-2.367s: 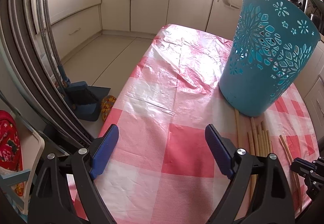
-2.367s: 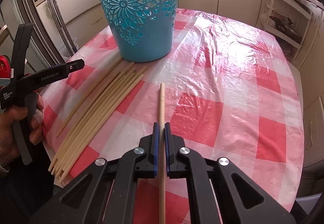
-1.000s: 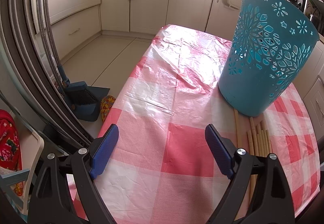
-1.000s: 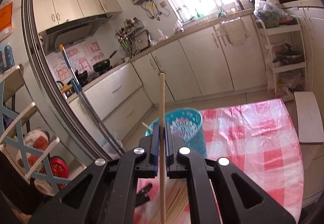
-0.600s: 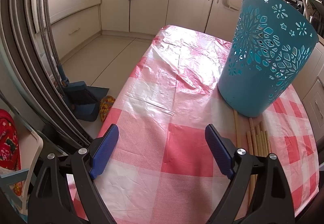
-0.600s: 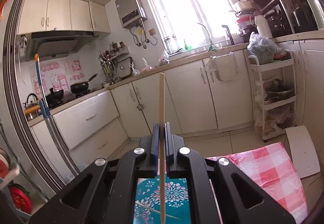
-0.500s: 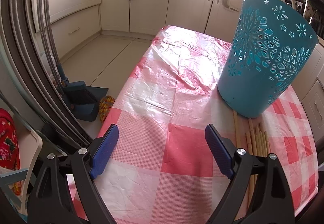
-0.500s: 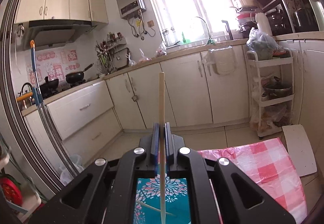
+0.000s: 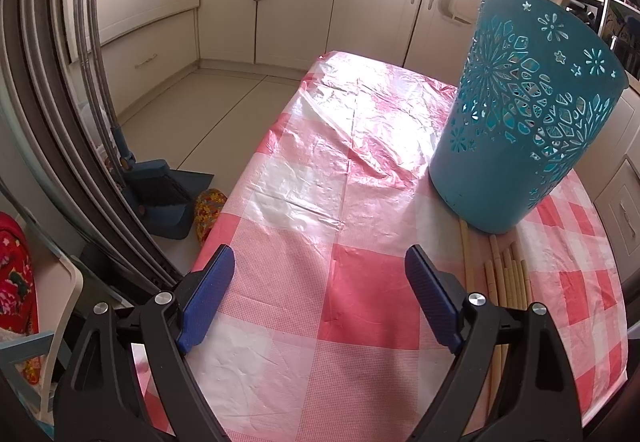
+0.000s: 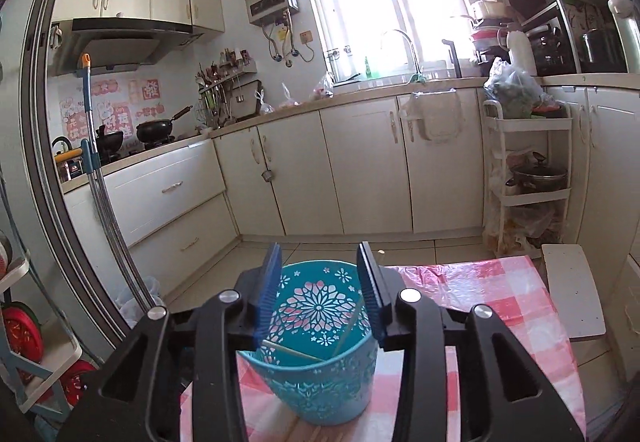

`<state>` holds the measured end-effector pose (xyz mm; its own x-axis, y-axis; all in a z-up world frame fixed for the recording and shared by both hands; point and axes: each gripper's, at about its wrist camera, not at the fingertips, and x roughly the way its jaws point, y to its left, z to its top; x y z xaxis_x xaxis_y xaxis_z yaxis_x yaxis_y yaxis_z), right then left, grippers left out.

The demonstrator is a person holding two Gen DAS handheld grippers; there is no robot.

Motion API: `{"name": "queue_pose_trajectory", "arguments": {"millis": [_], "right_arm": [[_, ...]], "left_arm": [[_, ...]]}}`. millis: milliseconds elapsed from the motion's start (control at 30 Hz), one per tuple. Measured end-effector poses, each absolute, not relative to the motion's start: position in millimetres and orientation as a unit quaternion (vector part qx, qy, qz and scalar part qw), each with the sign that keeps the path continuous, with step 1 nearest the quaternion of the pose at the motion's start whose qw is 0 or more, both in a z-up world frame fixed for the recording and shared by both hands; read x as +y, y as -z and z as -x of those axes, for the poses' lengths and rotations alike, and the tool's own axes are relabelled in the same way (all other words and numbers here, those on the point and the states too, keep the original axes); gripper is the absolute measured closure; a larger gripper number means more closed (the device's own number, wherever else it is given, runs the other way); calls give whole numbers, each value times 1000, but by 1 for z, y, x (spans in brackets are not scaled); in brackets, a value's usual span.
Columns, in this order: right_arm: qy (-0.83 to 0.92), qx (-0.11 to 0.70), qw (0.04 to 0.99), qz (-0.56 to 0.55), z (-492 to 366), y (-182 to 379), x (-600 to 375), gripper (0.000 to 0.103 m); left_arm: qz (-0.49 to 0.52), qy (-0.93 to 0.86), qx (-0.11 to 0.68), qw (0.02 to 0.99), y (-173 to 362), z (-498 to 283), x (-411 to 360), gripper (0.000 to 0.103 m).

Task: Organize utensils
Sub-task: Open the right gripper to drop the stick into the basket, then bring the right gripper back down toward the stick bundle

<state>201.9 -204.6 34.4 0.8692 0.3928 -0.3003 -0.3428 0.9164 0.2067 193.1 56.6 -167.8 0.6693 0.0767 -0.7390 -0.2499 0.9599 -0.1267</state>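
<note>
the right gripper [image 10: 320, 290] is hovering above the teal basket [image 10: 320, 382], jaws parted and empty; the left gripper [image 9: 320, 294] is gaping wide beside loose chopsticks [image 9: 508, 274].

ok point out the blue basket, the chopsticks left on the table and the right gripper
blue basket [image 9: 520, 130]: left wrist view, patterned side wall
chopsticks [image 9: 508, 278]: left wrist view, upper ends of the bundle
right gripper [image 10: 320, 294]: right wrist view, midway between its open fingertips

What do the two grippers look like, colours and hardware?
The left gripper and the right gripper look identical: matte black angular plastic linkages with silver round pivot bolts, and flat blue finger pads with a fine ribbed texture. No cables, markings or sleeves are visible.
</note>
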Motion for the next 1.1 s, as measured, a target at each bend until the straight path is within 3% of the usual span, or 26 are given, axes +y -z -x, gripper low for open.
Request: {"name": "queue_pose_trajectory", "arguments": {"millis": [167, 567, 1100], "right_arm": [[-169, 203, 961, -82, -176, -21, -228, 57], [-141, 389, 907, -81, -154, 80, -232, 56], [-159, 422, 891, -53, -143, 105, -215, 56]], "left_arm": [[110, -90, 396, 907, 168, -193, 56, 20], [109, -90, 397, 907, 167, -193, 56, 20], [112, -90, 395, 907, 167, -192, 57, 20]]}}
